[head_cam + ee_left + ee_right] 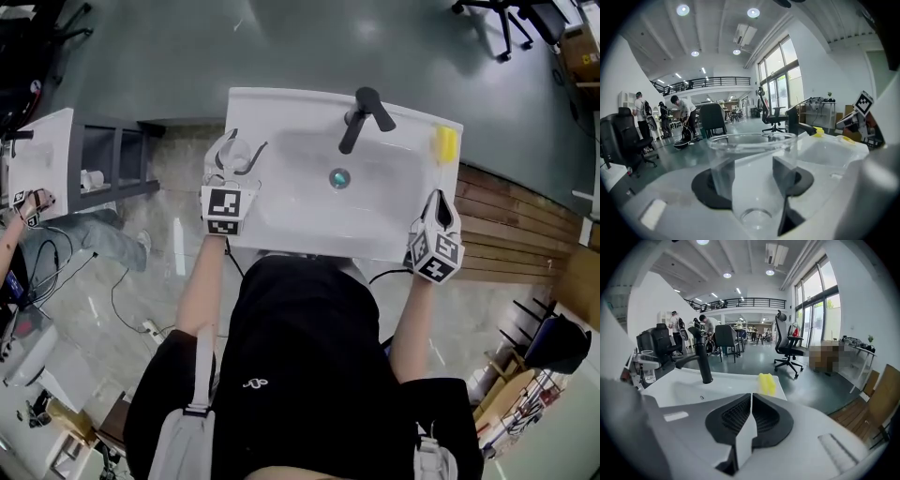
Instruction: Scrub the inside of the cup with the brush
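The left gripper [232, 161] pinches the clear cup [752, 178] at the sink's [300, 225] left edge. The right gripper [751, 414], pressed together and empty, should open for the yellow brush [446, 142] at the back right corner.

Head view looks down on the sink [300, 211]; both gripper views share it, low and seemingly close.

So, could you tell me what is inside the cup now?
The clear cup looks empty: only its bare bottom shows. Nothing covers the inside, though water drops wouldn't show.
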`<state>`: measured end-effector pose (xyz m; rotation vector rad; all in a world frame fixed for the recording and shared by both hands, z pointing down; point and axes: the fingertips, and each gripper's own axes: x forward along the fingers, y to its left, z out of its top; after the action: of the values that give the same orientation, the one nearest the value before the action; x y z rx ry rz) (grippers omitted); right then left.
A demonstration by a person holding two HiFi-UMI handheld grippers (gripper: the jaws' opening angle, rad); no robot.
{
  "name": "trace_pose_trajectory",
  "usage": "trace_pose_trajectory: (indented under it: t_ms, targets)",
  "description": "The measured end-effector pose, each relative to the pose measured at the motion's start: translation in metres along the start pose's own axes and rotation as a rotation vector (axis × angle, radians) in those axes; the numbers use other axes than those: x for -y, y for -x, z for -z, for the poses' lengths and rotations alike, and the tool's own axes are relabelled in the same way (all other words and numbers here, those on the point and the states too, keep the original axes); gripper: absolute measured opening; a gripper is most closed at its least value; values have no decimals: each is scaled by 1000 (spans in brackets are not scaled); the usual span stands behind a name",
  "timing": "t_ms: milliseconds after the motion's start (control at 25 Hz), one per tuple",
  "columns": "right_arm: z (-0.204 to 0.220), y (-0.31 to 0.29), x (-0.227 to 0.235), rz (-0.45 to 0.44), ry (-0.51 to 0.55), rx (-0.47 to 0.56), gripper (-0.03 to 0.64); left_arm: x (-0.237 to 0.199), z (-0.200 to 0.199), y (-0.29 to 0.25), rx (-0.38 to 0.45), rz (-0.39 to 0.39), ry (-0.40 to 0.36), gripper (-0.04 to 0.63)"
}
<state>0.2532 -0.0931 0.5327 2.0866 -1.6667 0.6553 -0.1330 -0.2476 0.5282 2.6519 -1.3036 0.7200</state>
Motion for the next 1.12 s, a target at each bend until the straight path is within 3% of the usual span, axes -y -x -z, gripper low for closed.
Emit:
trace_pose_trajectory:
  t_ms: [600,1120]
  targets:
    - [-10,-7,-45,-5,41,-25,-5,-34,2,-43,70,67,43,273]
    - [-3,2,-56,9,59,-60,-5,-44,-10,-85,140,94,65,273]
